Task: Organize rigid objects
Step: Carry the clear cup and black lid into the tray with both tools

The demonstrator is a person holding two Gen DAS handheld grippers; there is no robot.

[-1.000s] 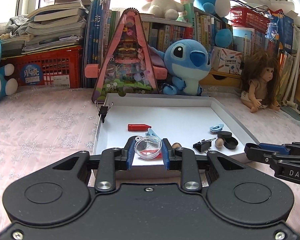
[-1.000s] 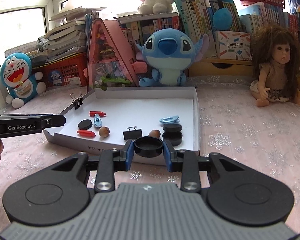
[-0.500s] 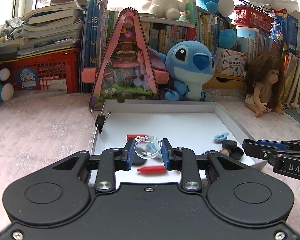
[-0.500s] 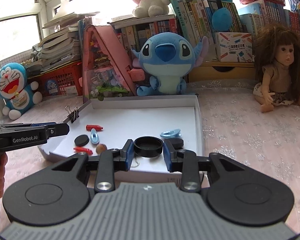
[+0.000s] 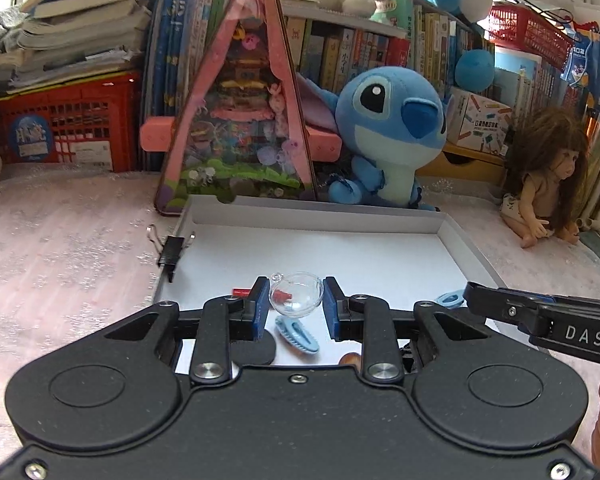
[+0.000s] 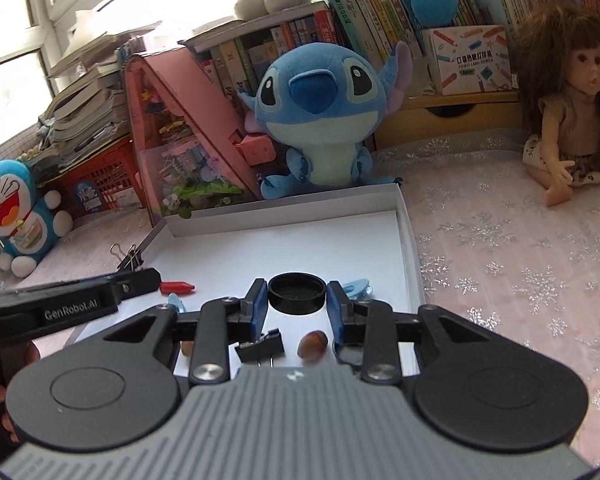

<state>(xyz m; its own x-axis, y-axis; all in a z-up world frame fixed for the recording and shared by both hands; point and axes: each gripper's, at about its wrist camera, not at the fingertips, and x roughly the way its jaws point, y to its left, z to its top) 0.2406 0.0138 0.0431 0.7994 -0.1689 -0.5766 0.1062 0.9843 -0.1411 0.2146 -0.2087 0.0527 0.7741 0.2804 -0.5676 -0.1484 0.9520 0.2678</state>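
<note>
My left gripper (image 5: 296, 304) clamps a clear, glossy plastic half-sphere (image 5: 298, 294), its tiny hanging loop pointing up-left. My right gripper (image 6: 297, 307) pinches a round, matte black plastic cap (image 6: 297, 293), open side up. Both have travelled forward over the shallow white cardboard tray (image 5: 466, 248) since a second ago; a ribbed light-blue clip (image 5: 297, 334) lies below, pointing right and toward me.

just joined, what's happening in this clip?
A person with two handheld grippers is sorting small items over a white tray. The left gripper is clamped on a clear plastic dome; the right gripper is clamped on a black round lid. Both are held above the tray, where a red capsule, blue clips, a binder clip and nuts lie.
</note>
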